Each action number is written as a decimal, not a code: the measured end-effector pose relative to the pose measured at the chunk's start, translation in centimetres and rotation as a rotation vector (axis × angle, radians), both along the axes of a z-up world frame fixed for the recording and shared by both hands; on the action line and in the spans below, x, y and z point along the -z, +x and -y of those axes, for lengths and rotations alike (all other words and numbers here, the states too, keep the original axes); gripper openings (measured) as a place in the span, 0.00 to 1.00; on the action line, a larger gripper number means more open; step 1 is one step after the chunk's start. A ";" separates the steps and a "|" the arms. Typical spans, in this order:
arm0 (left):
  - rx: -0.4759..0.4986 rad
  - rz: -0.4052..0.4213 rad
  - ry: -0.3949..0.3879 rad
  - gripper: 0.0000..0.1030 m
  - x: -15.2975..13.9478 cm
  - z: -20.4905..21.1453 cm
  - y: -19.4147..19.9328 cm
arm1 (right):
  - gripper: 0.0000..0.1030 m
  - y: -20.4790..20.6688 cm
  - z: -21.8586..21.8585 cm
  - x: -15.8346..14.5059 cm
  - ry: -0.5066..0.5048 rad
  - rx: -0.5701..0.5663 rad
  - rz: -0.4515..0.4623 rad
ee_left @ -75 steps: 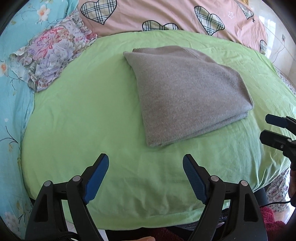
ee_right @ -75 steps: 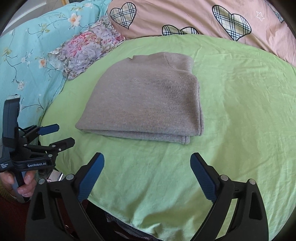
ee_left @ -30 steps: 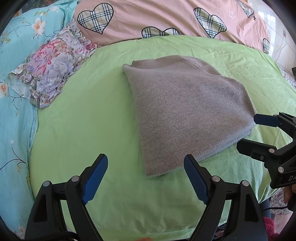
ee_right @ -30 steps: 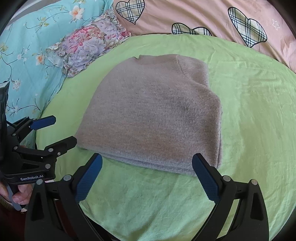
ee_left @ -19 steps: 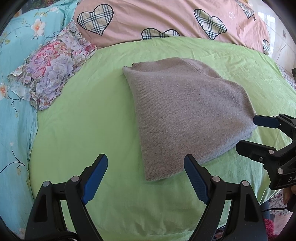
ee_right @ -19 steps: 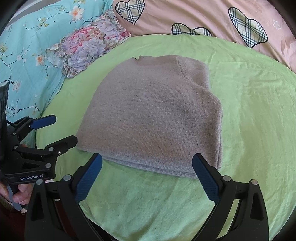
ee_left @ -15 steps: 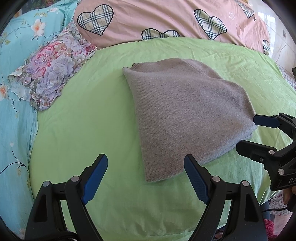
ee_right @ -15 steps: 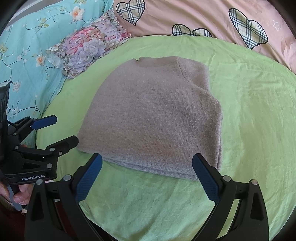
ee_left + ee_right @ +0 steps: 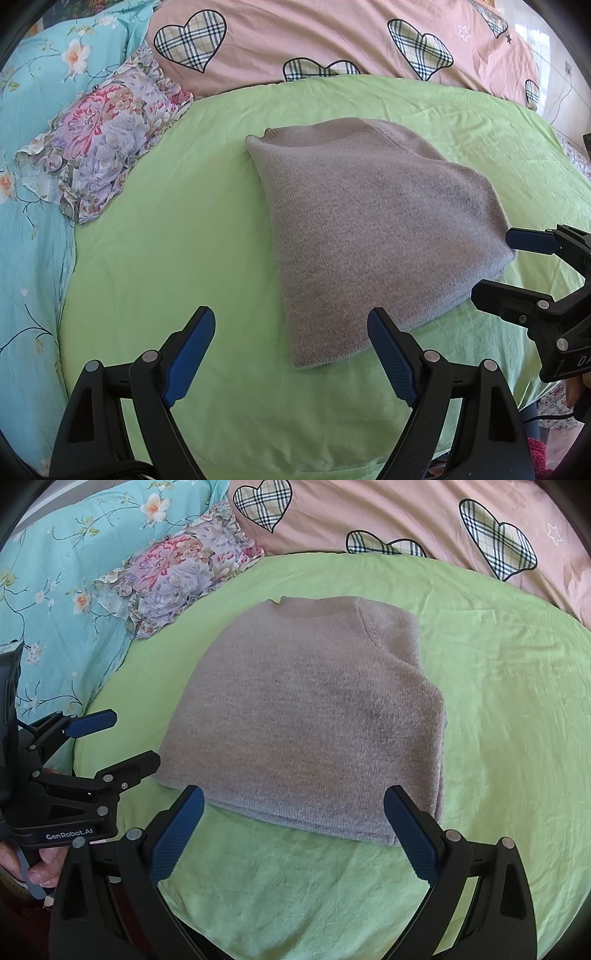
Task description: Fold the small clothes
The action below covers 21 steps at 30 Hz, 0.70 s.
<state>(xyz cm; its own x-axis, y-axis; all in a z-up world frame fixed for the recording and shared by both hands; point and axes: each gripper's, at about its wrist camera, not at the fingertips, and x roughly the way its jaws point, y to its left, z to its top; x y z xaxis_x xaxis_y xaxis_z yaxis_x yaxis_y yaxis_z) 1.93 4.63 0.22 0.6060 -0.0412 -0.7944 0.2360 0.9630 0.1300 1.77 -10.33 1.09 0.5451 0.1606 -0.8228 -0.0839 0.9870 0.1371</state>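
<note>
The grey sweater lies folded flat on the green sheet, its long axis running away from me toward the pink heart-print quilt, neckline end at the far side and the thick stacked fold edges nearest me.

My right gripper hovers just above that near edge, jaws spread wide with nothing between them (the sweater's near edge spans nearly the whole gap). My left gripper is likewise wide open and empty, poised over the sweater's near left corner, so most of the garment stretches off to its right.

The left wrist view shows the sweater's near right corner lying between my right gripper's fingertips. The right wrist view alone shows my left hand round its handle, and the ruffled flowered pillow well apart from the sweater's far left corner, on the blue floral cover.
</note>
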 end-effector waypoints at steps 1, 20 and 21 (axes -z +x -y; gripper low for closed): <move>0.000 0.000 0.000 0.82 0.0 0.0 0.0 | 0.95 0.0 0.0 0.0 0.000 0.000 0.000; -0.025 0.013 -0.037 0.83 -1.0 -0.4 1.4 | 0.95 1.3 1.0 -1.2 -0.009 0.000 0.023; -0.028 0.016 -0.037 0.83 -1.1 -0.5 1.6 | 0.95 1.4 1.1 -1.3 -0.008 0.004 0.024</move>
